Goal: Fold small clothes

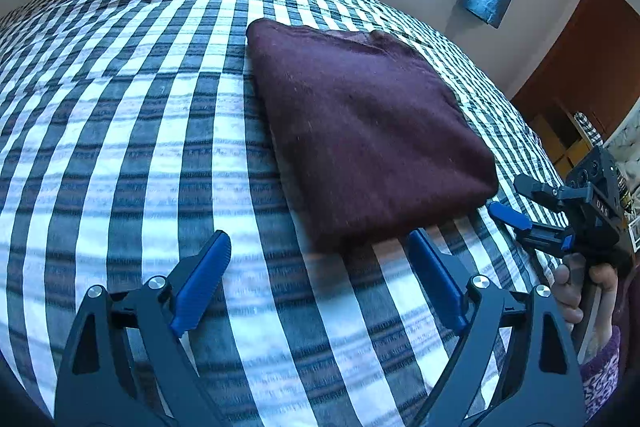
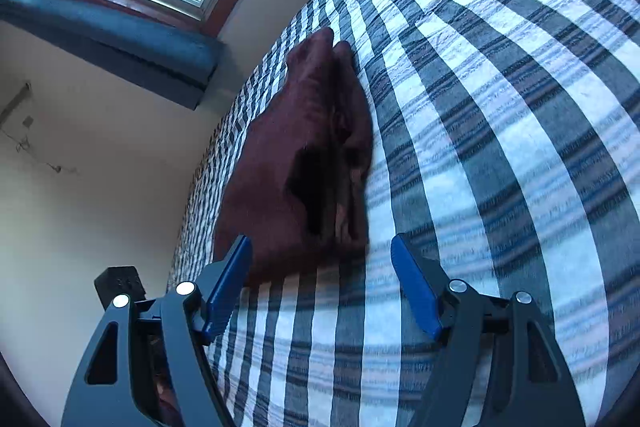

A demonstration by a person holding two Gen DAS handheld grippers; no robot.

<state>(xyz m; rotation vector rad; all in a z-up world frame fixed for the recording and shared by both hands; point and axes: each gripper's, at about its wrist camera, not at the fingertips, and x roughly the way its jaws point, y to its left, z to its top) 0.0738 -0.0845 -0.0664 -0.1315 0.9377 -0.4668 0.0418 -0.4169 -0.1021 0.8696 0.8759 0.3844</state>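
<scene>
Fingers [image 1: 218,259] spread empty just short of the folded maroon garment [image 1: 360,131]

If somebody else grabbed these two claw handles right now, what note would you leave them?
Left claw: open, empty, just short of the sweater's near edge.
Right claw: open, empty, at the sweater's corner, not gripping it.
Maroon sweater: lies folded into a compact stack on the checked bedspread, layered edges showing in the right view.
Done: the fold looks finished.
Left: perhaps tidy the edges or move on; no other garment is in view.
</scene>
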